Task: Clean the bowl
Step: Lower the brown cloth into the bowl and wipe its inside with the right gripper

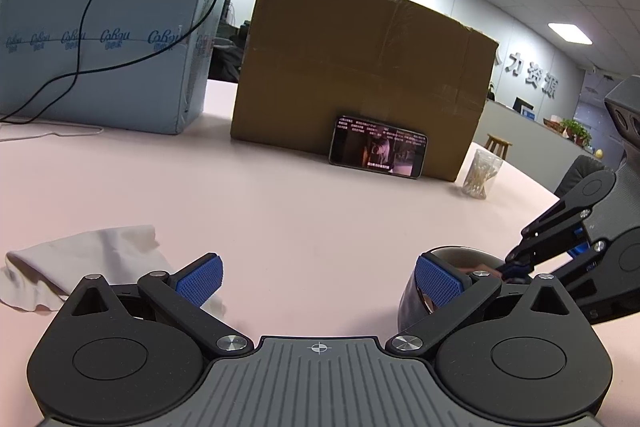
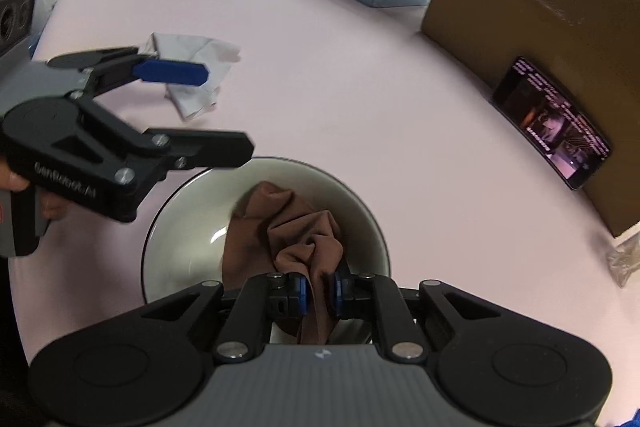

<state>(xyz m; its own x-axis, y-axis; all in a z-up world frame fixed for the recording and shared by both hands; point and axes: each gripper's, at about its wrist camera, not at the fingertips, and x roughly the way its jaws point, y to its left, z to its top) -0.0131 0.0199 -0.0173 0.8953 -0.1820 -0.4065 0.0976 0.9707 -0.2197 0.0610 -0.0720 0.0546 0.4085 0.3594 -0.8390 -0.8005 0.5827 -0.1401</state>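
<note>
A bowl [image 2: 180, 251], dark outside and pale inside, stands on the pink table. My right gripper [image 2: 319, 293] is shut on a brown cloth [image 2: 288, 231] that lies bunched inside the bowl. My left gripper [image 1: 318, 277] is open and empty; in the right wrist view it [image 2: 224, 111] hovers just left of the bowl, its near finger over the bowl's far-left rim. In the left wrist view the bowl [image 1: 410, 297] shows dark behind my right fingertip, with the right gripper [image 1: 516, 267] reaching into it from the right.
A crumpled white cloth [image 1: 84, 259] lies left of my left gripper, also in the right wrist view [image 2: 192, 67]. A cardboard box [image 1: 360, 67] with a phone [image 1: 378, 147] leaning on it stands behind. A pale blue box [image 1: 104, 39], cables and a jar of swabs [image 1: 482, 175] are further off.
</note>
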